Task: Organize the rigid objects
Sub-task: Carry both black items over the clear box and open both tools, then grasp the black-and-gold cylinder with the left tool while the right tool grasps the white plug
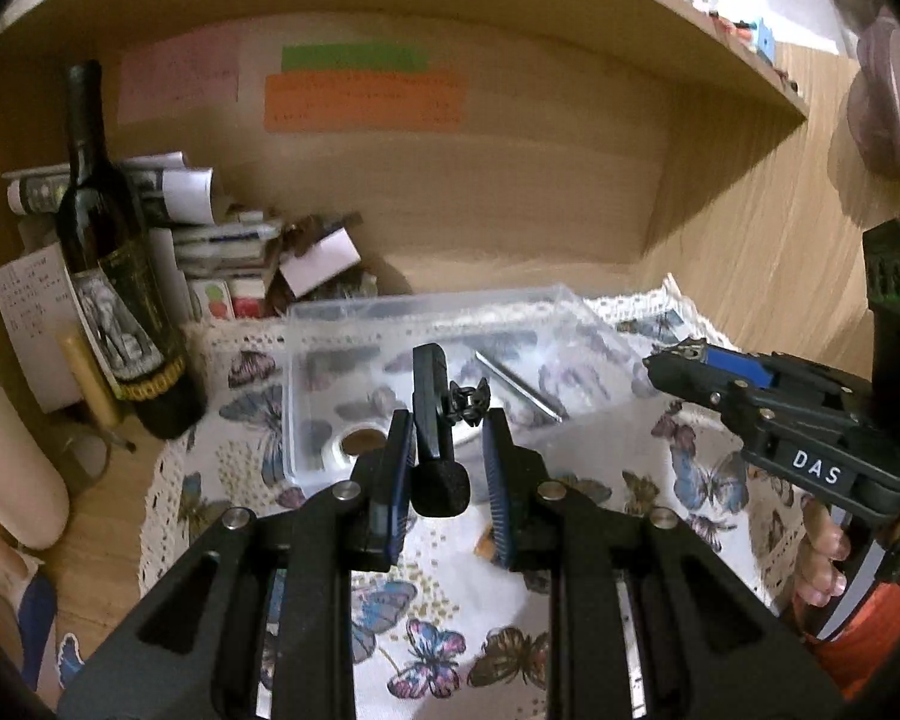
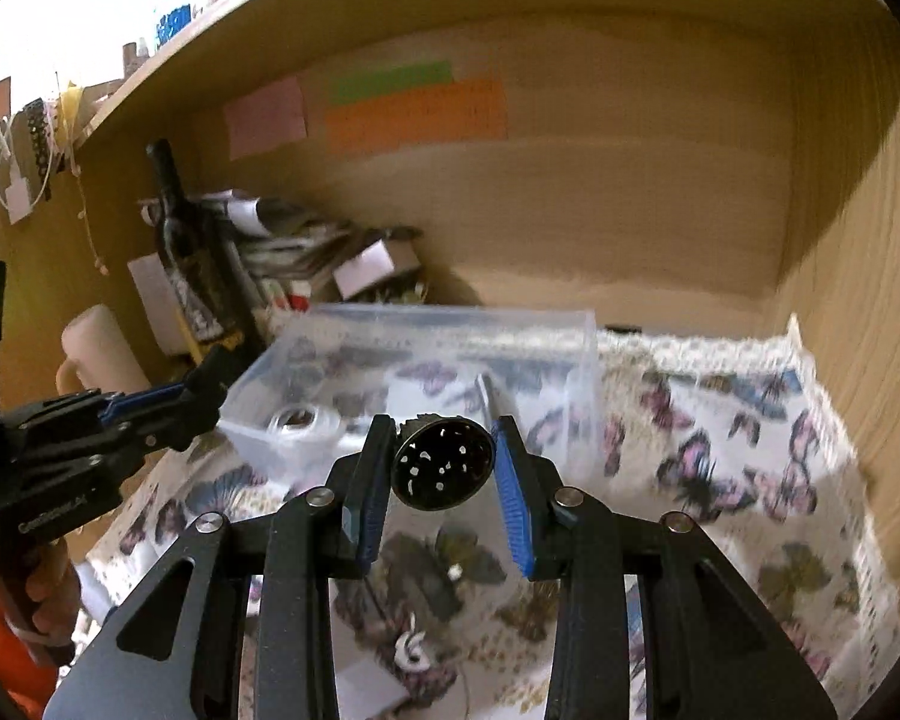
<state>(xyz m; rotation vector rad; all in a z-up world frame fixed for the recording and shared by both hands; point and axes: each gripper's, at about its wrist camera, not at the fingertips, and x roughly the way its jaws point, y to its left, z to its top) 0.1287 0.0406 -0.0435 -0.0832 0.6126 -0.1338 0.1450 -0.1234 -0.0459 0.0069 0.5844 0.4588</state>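
My left gripper holds a black clip-on microphone with a foam tip between its blue pads, just in front of a clear plastic box. The box holds a roll of tape and a metal rod. My right gripper holds a black round perforated cylinder between its pads, close to the box. The right gripper also shows in the left wrist view, and the left gripper in the right wrist view.
A butterfly-print cloth covers the desk in a wooden alcove. A dark wine bottle, stacked papers and a cream roll stand at the left. Small items lie on the cloth below my right gripper.
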